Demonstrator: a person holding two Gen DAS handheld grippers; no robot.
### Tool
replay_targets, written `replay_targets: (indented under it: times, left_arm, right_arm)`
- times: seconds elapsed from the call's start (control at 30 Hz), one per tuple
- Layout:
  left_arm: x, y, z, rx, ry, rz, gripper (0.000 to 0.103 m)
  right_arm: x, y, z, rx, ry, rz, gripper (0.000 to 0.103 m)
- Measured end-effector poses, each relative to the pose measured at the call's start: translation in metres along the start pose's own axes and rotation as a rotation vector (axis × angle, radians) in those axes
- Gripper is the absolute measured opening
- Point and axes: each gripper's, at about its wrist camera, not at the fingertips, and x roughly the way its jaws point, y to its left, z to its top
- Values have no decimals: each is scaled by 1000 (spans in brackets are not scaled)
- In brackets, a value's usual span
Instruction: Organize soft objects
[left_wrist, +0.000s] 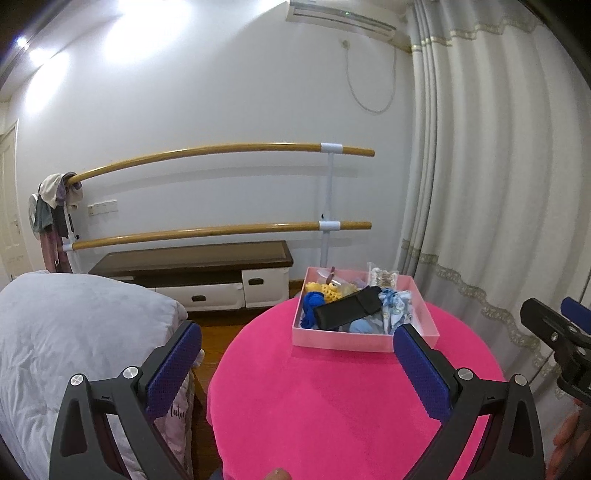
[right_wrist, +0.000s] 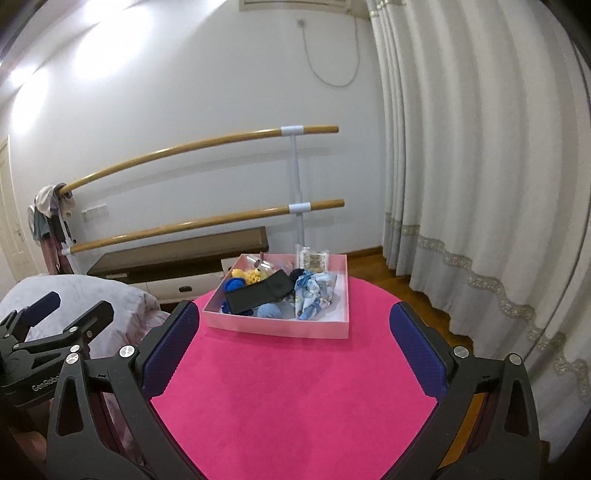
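Observation:
A pink box stands at the far side of a round table with a bright pink cloth. In it lie a black pouch, a yellow knitted toy, a blue knitted piece, a light blue patterned cloth and a small clear packet. My left gripper is open and empty, short of the box. My right gripper is open and empty too, just before the box; it also shows at the left wrist view's right edge.
A grey duvet on a bed lies left of the table. Behind stand a low dark-topped cabinet, a double wooden barre with clothes hung on its left end, and white curtains at the right.

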Motion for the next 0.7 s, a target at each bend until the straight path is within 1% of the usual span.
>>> replay_targets:
  times: [0.27,0.5,0.7]
  left_arm:
    - [-18,0,-5,-9,5,-14,103]
    - [-26,3,-5,-13,1,-19,103]
    - [-26,0,-3,-16,-1,-15,103]
  right_arm:
    - [-20,11,-7,-20,-19,-8,103]
    - [-20,13,-8,-21,-14,-8,103]
    - [-20,13,-9,-19,-10,-2,103]
